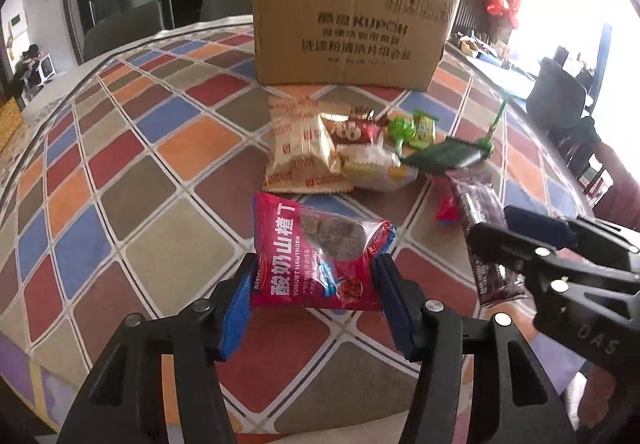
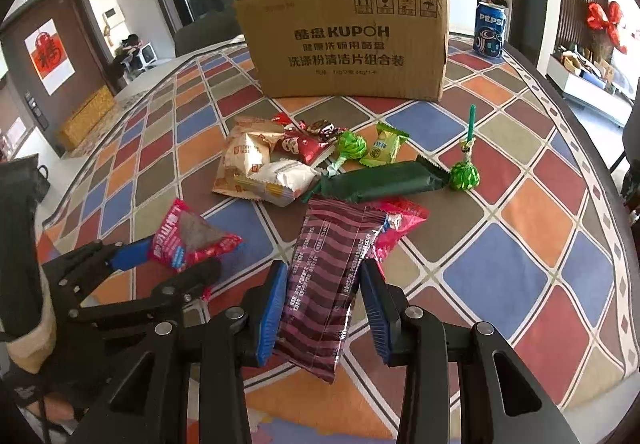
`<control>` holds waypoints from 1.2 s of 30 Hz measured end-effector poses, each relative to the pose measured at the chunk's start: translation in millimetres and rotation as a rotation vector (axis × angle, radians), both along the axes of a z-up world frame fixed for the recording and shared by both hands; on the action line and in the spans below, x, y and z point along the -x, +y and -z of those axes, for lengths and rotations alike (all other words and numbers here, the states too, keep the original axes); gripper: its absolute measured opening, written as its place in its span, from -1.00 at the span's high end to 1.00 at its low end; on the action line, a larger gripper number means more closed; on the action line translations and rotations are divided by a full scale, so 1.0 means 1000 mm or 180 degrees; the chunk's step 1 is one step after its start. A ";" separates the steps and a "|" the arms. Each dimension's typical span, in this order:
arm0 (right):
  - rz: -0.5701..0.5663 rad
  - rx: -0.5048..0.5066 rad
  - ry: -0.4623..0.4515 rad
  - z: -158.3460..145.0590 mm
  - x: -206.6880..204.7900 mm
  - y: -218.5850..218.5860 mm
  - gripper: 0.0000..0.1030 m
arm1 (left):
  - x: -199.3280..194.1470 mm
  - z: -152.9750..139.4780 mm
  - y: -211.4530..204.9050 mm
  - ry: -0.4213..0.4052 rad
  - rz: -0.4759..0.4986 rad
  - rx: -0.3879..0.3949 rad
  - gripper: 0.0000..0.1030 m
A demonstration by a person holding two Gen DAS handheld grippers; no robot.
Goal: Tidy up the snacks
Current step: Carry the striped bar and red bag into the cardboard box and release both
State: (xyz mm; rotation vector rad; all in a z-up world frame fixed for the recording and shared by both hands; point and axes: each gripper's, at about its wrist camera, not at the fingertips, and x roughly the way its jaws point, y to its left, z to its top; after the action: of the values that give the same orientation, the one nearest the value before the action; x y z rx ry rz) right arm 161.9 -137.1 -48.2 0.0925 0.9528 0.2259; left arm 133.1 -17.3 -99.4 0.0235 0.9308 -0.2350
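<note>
In the left wrist view, the left gripper (image 1: pixel 316 294) is pinching a red yogurt hawthorn packet (image 1: pixel 320 256) at lower centre, lifting it clear of the checkered tablecloth (image 1: pixel 132 180). In the right wrist view, the right gripper (image 2: pixel 324 304) is clamping a dark striped purple packet (image 2: pixel 332 276) at lower centre. The remaining snack pile (image 2: pixel 280 164) is lying mid-frame before the cardboard box (image 2: pixel 344 40), with a Pepsi can (image 2: pixel 490 30) standing upper right.

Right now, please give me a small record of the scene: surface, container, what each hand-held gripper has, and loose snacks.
surface: checked tablecloth
container: cardboard box, upright behind the snacks
left hand-held gripper: shut on red hawthorn packet
right hand-held gripper: shut on purple striped packet
loose snacks: dark green bar, green lollipop
</note>
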 end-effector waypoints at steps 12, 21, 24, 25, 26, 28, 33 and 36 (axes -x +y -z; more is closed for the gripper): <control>0.0013 -0.0021 -0.0186 -0.019 -0.001 -0.005 0.24 | -0.005 -0.041 0.001 -0.0266 -0.0074 0.0101 -0.11; 0.0066 -0.0073 -0.0396 -0.044 -0.020 -0.016 0.24 | -0.022 -0.078 -0.004 -0.0612 -0.0094 0.0112 -0.12; 0.0089 -0.0082 -0.0482 -0.055 -0.029 -0.020 0.24 | -0.030 -0.090 -0.005 -0.0728 -0.0090 0.0125 -0.12; 0.0094 -0.0086 -0.0516 -0.059 -0.033 -0.022 0.24 | -0.032 -0.094 -0.006 -0.0767 -0.0090 0.0123 -0.12; 0.0096 -0.0086 -0.0538 -0.062 -0.035 -0.022 0.24 | -0.035 -0.099 -0.007 -0.0802 -0.0087 0.0126 -0.12; 0.0105 -0.0088 -0.0619 -0.071 -0.042 -0.024 0.24 | -0.041 -0.105 -0.007 -0.0852 -0.0091 0.0141 -0.12; 0.0104 -0.0059 -0.0794 -0.090 -0.056 -0.026 0.24 | -0.057 -0.125 -0.009 -0.1020 -0.0106 0.0142 -0.12; 0.0103 -0.0043 -0.0903 -0.101 -0.066 -0.027 0.24 | -0.067 -0.137 -0.010 -0.1100 -0.0102 0.0144 -0.12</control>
State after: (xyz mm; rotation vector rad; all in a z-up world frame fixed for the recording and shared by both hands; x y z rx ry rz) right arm 227.6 -164.0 53.2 0.0856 0.6670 0.2092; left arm 200.2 -26.9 37.3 0.0069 0.5815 -0.2140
